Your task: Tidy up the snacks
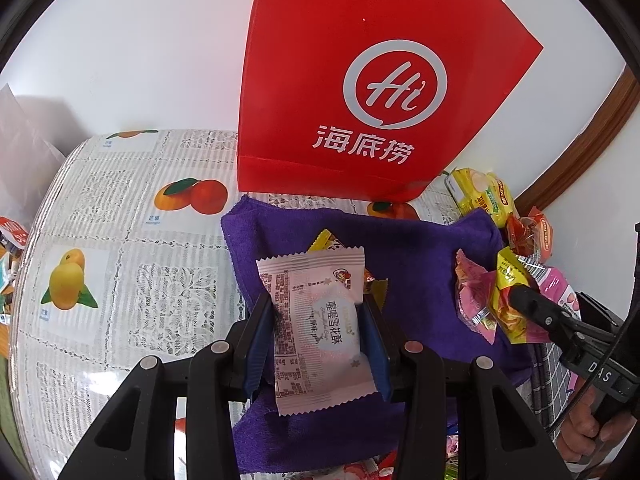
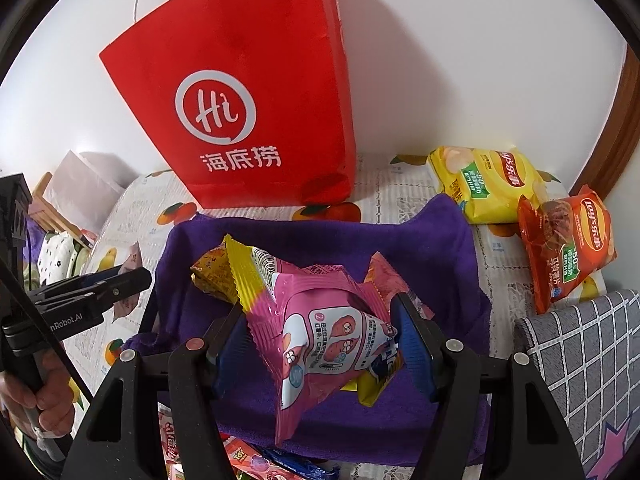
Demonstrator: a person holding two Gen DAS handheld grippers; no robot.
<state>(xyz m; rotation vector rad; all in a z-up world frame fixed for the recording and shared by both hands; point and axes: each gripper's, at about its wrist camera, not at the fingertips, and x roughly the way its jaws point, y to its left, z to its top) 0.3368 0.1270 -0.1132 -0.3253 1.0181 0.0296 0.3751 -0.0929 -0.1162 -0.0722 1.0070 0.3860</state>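
Left gripper (image 1: 320,332) pinches the pale snowflake-crisp packet (image 1: 316,320) across its width; right gripper (image 2: 320,344) pinches the pink sweet-potato packet (image 2: 328,332), a yellow wrapper bunched in with it; both hang over the purple towel (image 1: 420,264). You should lower each packet flat onto bare towel before you let go; judged, the yellow wrapper may drop with the pink one, so release slowly. The red bag (image 2: 248,92) stands just behind the towel; chip bags (image 2: 488,184) lie beyond its far right corner; your freest room is the patterned worktop (image 1: 120,248) left of the towel; keep the grippers apart over its middle.
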